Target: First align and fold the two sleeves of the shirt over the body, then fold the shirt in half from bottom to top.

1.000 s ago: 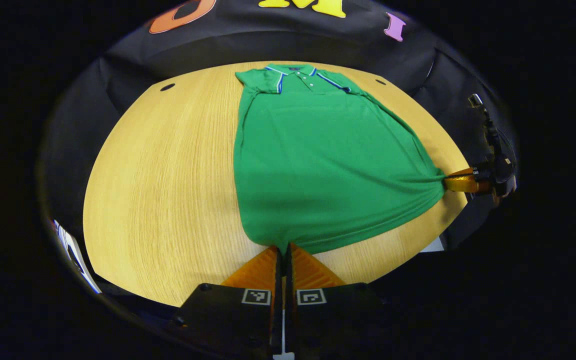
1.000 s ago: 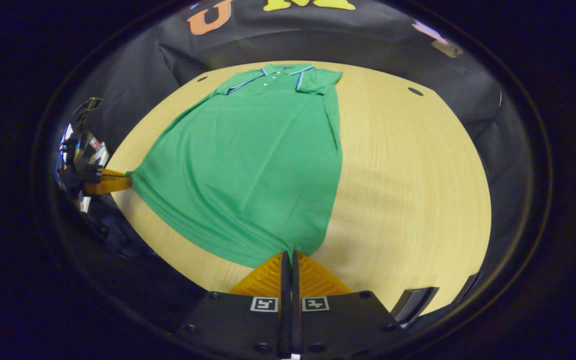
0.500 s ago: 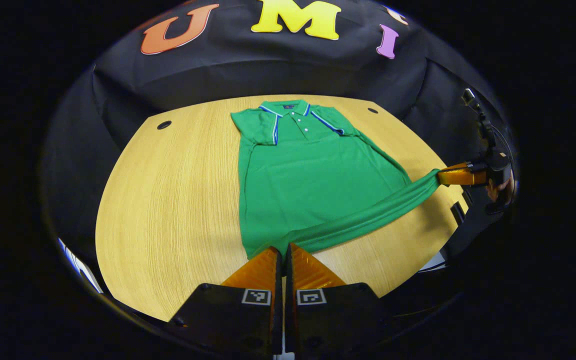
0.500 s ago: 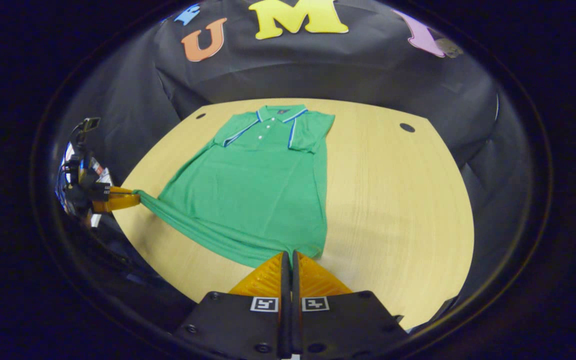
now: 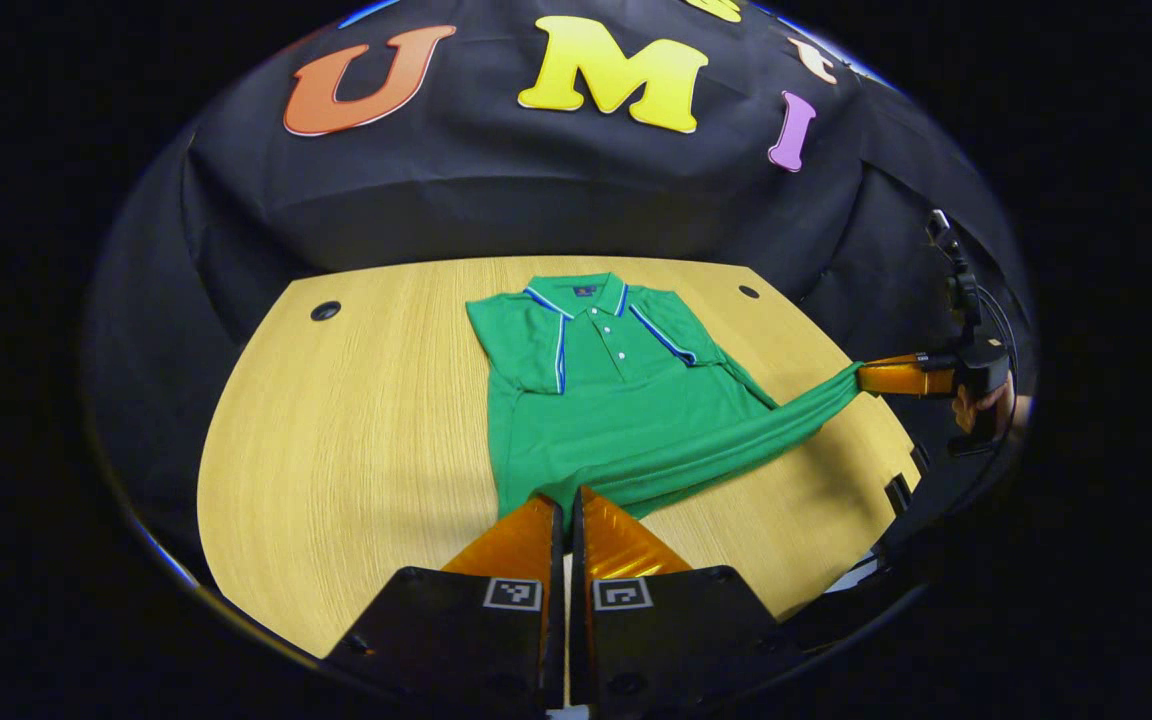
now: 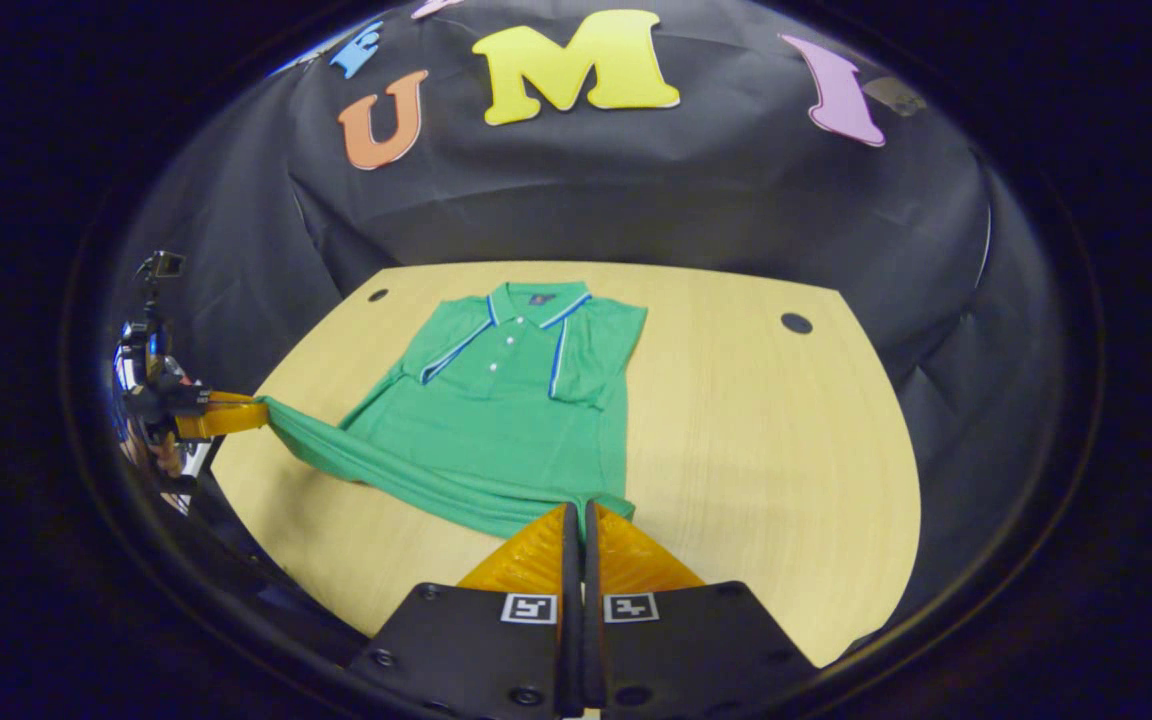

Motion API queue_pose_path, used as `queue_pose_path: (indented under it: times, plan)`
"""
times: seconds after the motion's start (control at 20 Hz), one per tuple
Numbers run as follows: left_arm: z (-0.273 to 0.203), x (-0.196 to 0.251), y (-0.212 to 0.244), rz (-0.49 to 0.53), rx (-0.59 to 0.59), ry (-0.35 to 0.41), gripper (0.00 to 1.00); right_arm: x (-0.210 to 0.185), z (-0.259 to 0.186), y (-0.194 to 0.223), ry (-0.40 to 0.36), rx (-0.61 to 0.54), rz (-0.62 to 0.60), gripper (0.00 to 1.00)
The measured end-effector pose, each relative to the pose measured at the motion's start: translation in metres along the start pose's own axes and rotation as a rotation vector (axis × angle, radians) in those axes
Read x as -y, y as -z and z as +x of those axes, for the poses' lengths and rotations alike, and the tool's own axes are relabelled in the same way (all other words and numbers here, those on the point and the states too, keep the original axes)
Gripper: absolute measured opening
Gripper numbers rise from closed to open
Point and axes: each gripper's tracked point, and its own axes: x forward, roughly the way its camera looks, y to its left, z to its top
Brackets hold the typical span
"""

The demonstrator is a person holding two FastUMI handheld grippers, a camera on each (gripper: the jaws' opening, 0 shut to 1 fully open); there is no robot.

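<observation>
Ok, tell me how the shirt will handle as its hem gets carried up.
The shirt is probably floppy: the hem droops between the left gripper and right gripper. Likely light, since pinched corners lift it. It may bunch, as the raised edge shows folds.

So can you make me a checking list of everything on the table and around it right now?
Surface: pale wooden table with two round holes.
Job's things: green polo shirt with blue-striped collar, sleeves folded in, bottom hem lifted off the table and stretched between the claws.
Clutter: nothing seen.
Grippers: left claw shut on one hem corner; right claw shut on the other corner; a hand holds the right one.
Cables: a dark cable by the right claw.
Surroundings: black cloth wall.
</observation>
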Motion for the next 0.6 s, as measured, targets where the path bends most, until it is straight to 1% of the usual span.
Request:
queue_pose_path:
  times: [0.05, 0.1, 0.2, 0.25, 0.3, 0.35, 0.4, 0.5, 0.6]
  plan:
    - [0.001, -0.003, -0.01, 0.008, 0.013, -0.001, 0.05, 0.003, 0.001, -0.012, 0.008, 0.018, -0.007, 0.0]
    - [0.004, -0.006, -0.022, 0.02, 0.027, -0.006, 0.05, 0.005, 0.003, -0.025, 0.013, 0.033, -0.009, 0.02]
    - [0.01, -0.012, -0.047, 0.027, 0.056, -0.011, 0.05, 0.007, 0.006, -0.049, 0.016, 0.062, 0.003, 0.02]
    - [0.013, -0.015, -0.058, 0.029, 0.071, -0.017, 0.05, 0.009, 0.008, -0.06, 0.019, 0.077, 0.007, 0.0]
    - [0.016, -0.018, -0.071, 0.031, 0.086, -0.021, 0.05, 0.011, 0.01, -0.072, 0.023, 0.091, 0.006, 0.02]
    - [0.019, -0.02, -0.082, 0.033, 0.098, -0.021, 0.05, 0.012, 0.012, -0.082, 0.03, 0.105, 0.004, 0.0]
    - [0.022, -0.022, -0.093, 0.032, 0.11, -0.02, 0.05, 0.014, 0.014, -0.091, 0.039, 0.116, 0.003, 0.0]
    - [0.03, -0.025, -0.107, 0.024, 0.119, -0.014, 0.05, 0.017, 0.02, -0.107, 0.05, 0.136, 0.01, 0.0]
    - [0.041, -0.033, -0.12, 0.021, 0.124, -0.026, 0.05, 0.018, 0.028, -0.124, 0.053, 0.157, 0.016, 0.0]
